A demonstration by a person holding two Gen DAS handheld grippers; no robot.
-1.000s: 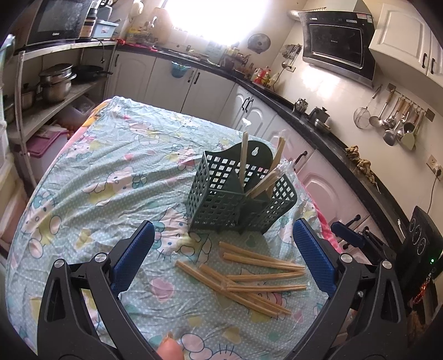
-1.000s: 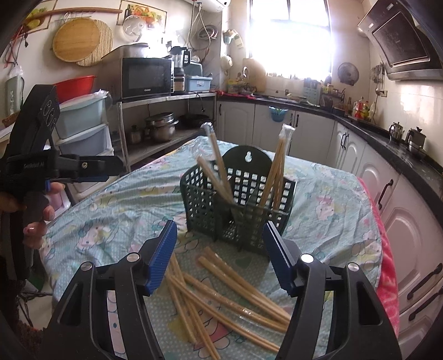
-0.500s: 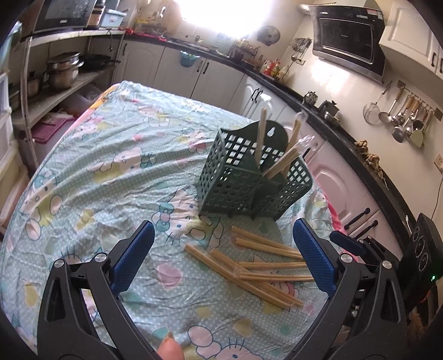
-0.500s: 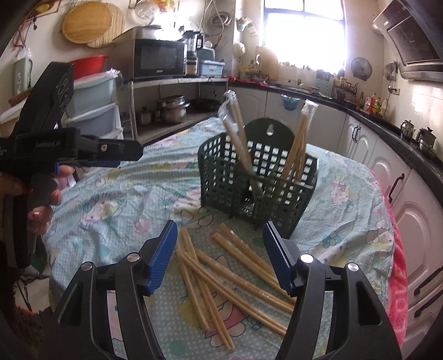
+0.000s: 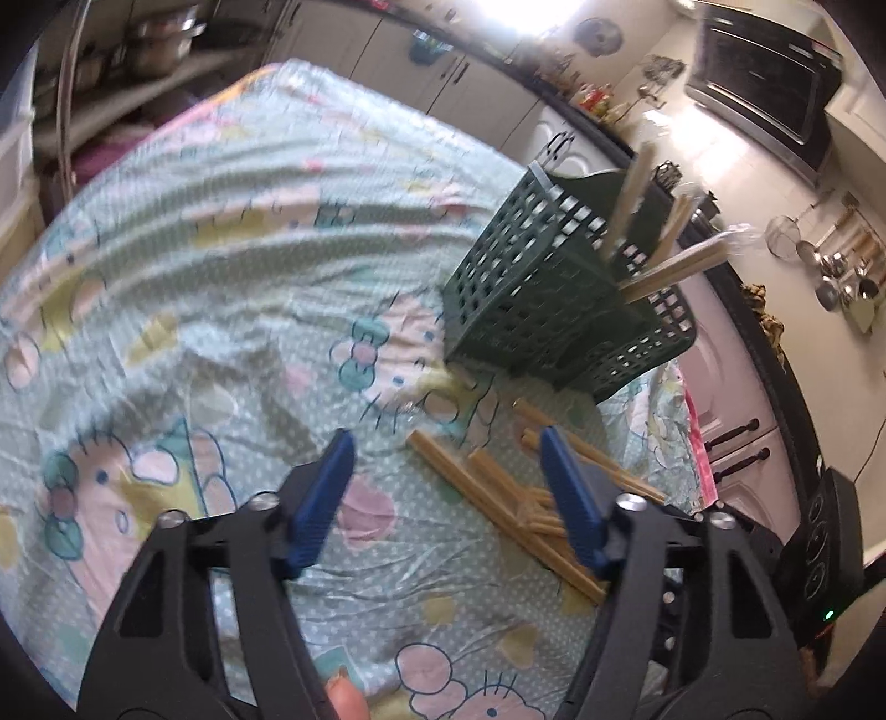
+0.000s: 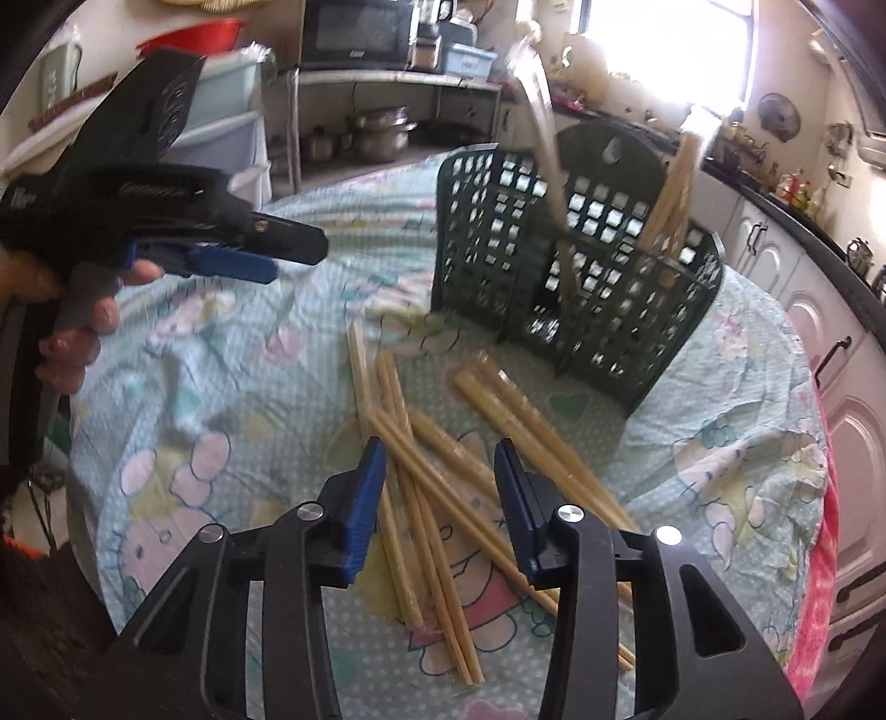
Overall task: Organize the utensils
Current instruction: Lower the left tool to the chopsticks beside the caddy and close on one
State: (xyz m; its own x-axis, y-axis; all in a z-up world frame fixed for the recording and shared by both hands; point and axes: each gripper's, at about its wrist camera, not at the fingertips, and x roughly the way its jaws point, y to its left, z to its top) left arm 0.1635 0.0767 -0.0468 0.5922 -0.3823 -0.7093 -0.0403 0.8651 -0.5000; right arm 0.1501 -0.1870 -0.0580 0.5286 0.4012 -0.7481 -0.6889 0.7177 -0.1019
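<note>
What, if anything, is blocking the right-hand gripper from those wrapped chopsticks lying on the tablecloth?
Nothing visible. The right gripper, its jaws just closing but still apart with nothing pinched, hangs directly over the loose chopsticks. The green basket stands beyond them, and the left gripper is off to the side.

text: none legible | left gripper body: pale lettering, too blurred to read | microwave behind the green basket: brand mark unreadable | range hood past the basket: no readable label
</note>
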